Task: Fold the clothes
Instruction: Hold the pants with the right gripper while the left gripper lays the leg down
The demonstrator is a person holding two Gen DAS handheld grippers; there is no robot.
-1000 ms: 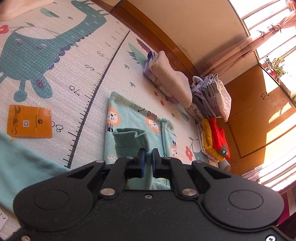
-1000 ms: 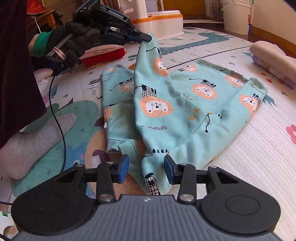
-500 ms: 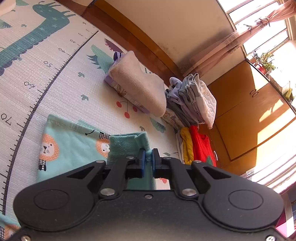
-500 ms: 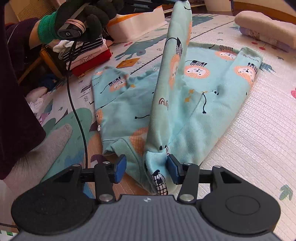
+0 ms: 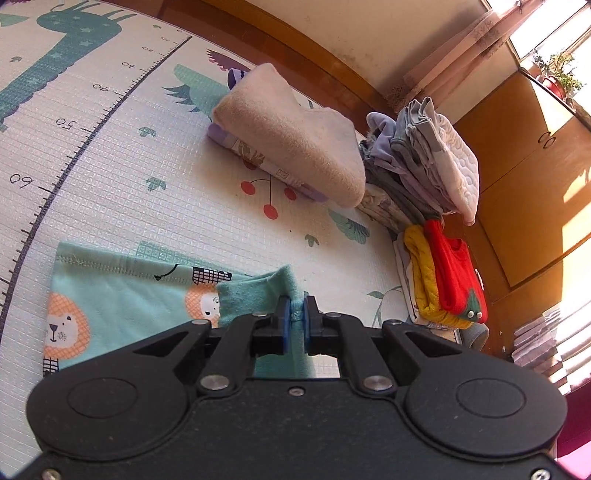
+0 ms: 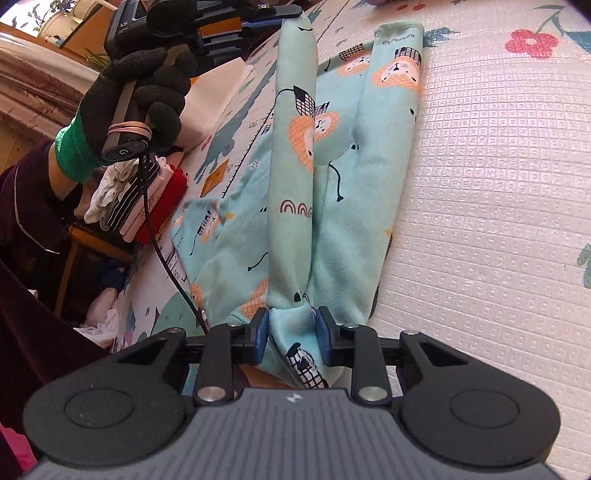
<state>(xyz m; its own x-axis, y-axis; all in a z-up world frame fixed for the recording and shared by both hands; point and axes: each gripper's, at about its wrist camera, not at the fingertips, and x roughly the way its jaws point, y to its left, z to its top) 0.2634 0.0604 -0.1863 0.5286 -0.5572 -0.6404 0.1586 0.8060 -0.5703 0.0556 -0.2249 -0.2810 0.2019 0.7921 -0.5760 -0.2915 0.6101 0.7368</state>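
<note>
Printed ruler scale [image 5: 92,122] on play mat [image 5: 155,206], left wrist view: 30, 40, 50, 60 legible, ascending toward camera. Same scale in right wrist view: 70 and 100 legible. Left gripper body [image 6: 127,22]: "AS" in white; handle end marked "G". Orange card [image 6: 214,179] on mat: print unreadable.

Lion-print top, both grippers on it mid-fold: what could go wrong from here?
1. The left gripper pinches only a thin edge of the lion-print top; tension could pull it free.
2. The right gripper has fabric bunched between pads that look only partly closed, so it may slip.
3. The strip stretched between the two grippers looks rolled, so the fold may land creased on the play mat.
</note>
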